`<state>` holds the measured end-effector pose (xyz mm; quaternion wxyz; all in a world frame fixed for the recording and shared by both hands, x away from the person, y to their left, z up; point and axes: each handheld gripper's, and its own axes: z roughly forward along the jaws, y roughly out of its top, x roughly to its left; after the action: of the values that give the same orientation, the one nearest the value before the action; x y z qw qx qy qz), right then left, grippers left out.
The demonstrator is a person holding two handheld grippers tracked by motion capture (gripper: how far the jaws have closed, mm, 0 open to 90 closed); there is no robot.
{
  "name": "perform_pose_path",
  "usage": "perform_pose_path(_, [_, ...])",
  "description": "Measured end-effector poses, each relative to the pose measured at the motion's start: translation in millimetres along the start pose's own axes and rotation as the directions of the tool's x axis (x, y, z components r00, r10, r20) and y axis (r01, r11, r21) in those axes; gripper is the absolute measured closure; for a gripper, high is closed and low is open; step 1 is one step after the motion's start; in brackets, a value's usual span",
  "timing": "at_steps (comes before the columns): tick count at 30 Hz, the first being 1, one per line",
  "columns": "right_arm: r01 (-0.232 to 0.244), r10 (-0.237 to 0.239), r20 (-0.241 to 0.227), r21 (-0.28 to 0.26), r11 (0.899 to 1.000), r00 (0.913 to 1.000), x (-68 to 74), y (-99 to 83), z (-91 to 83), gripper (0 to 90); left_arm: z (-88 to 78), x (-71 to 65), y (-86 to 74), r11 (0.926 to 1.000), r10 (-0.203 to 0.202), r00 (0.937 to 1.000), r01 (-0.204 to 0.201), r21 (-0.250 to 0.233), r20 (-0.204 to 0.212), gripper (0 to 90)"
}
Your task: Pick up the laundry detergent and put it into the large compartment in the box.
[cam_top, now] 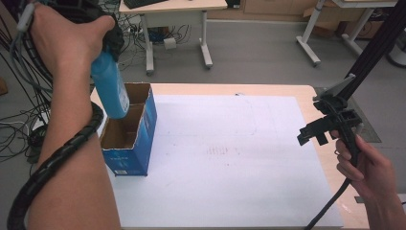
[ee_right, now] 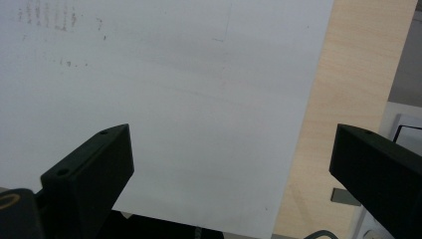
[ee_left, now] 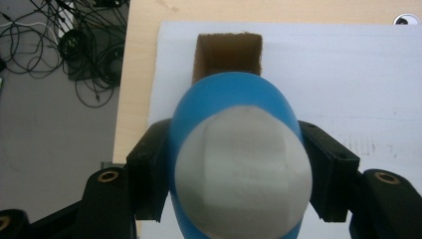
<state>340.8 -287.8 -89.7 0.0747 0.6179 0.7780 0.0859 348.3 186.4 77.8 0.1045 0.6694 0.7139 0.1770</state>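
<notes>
My left gripper (cam_top: pixel 107 45) is shut on a blue bottle (cam_top: pixel 110 88) and holds it upright, high above an open blue cardboard box (cam_top: pixel 129 132) at the table's left side. In the left gripper view the bottle's grey cap (ee_left: pixel 244 172) sits between the two black jaws, with an open compartment of the box (ee_left: pixel 228 55) straight below it. My right gripper (cam_top: pixel 313 134) stands open at the table's right edge, nothing between its jaws. In the right gripper view the right gripper (ee_right: pixel 231 164) looks down on the white sheet (ee_right: pixel 164 99).
A white sheet (cam_top: pixel 230 153) covers most of the wooden table (cam_top: pixel 306 96). The box has two compartments with a cardboard divider. Beyond the table stand desks (cam_top: pixel 177 28) and loose cables (cam_top: pixel 19 124) on the grey floor. A black stand (cam_top: pixel 378 43) rises at the right.
</notes>
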Motion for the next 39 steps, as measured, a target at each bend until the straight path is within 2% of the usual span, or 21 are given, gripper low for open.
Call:
perform_pose_path(2, [0.001, -0.001, 0.0, 0.003, 1.0, 1.0, -0.3, 1.0, 0.8, 3.5, 8.1, 1.9, -2.7, 0.9999, 0.01, 1.0, -0.01, -0.002, 0.0, 37.6])
perform_pose_path(9, [-0.006, 0.006, 0.003, 0.005, 1.0, 1.0, -0.1, 0.8, 1.4, 3.4, 35.0, 13.6, -10.0, 0.9999, 0.001, 0.9999, -0.001, 0.015, 0.017, 37.7])
perform_pose_path(11, [-0.002, 0.002, 0.005, 0.005, 1.0, 1.0, -0.2, 0.4, 1.5, 3.4, 42.7, 14.2, -13.2, 0.9998, 0.013, 0.9998, -0.014, 0.013, 0.012, 37.7])
perform_pose_path(18, [0.002, -0.002, 0.013, 0.003, 1.0, 0.9999, 3.8, -1.5, 1.3, 3.5, 58.2, 20.9, -19.8, 0.9997, 0.012, 0.9996, -0.012, 0.021, 0.026, 37.7])
perform_pose_path(24, [0.003, -0.003, 0.014, 0.006, 1.0, 0.9999, 5.3, -2.7, 1.5, 3.5, 82.6, 22.2, -27.0, 0.9991, 0.014, 0.9996, -0.015, 0.041, 0.024, 37.7])
perform_pose_path(39, [0.009, -0.009, 0.022, 0.012, 1.0, 0.9997, 9.2, -1.5, 4.3, 3.5, 118.3, 19.3, -40.0, 0.9988, 0.02, 0.9996, -0.021, 0.044, 0.021, 37.7])
